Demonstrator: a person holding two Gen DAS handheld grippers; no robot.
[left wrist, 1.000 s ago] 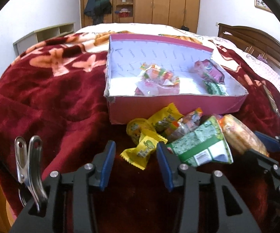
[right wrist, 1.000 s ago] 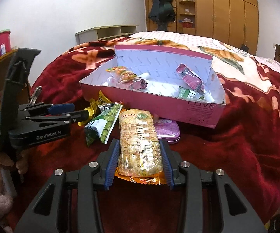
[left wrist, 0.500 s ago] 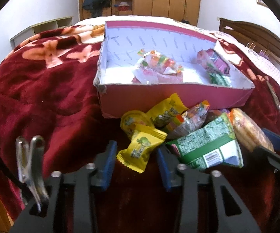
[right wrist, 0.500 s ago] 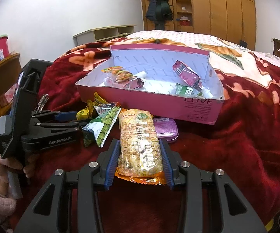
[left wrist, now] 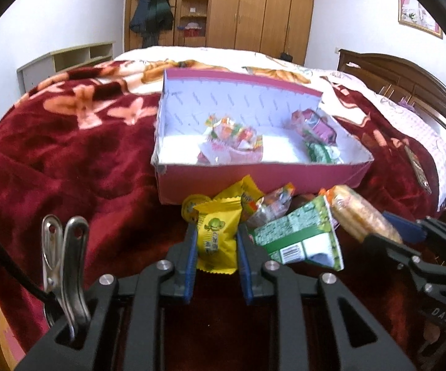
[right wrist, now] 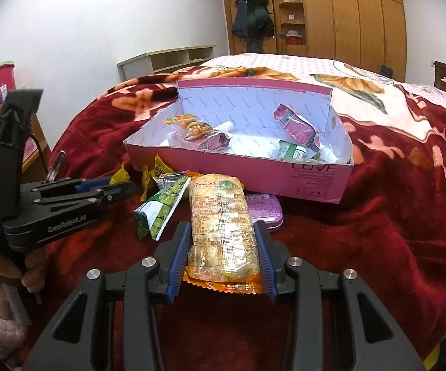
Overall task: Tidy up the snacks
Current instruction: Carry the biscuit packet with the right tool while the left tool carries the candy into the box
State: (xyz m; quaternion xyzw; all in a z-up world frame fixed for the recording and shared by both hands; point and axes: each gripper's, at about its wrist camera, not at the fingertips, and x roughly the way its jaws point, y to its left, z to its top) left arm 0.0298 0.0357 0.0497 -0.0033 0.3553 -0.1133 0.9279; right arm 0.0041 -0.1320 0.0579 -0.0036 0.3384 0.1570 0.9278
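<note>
Home bedroom: bed (left wrist: 68, 142) under red floral blanket, wooden wardrobe (left wrist: 253, 12), hanging coats (left wrist: 151, 12).

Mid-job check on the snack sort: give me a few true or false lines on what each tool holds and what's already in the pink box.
1. The left tool has a yellow snack packet between its closing jaws. True.
2. The right tool is empty. False: it grips a long cracker pack.
3. The pink box is empty. False: several snack packets lie inside.
4. A purple tin sits outside the box, beside the cracker pack. True.
5. The green pea packet is inside the box. False: it lies on the red blanket.
</note>
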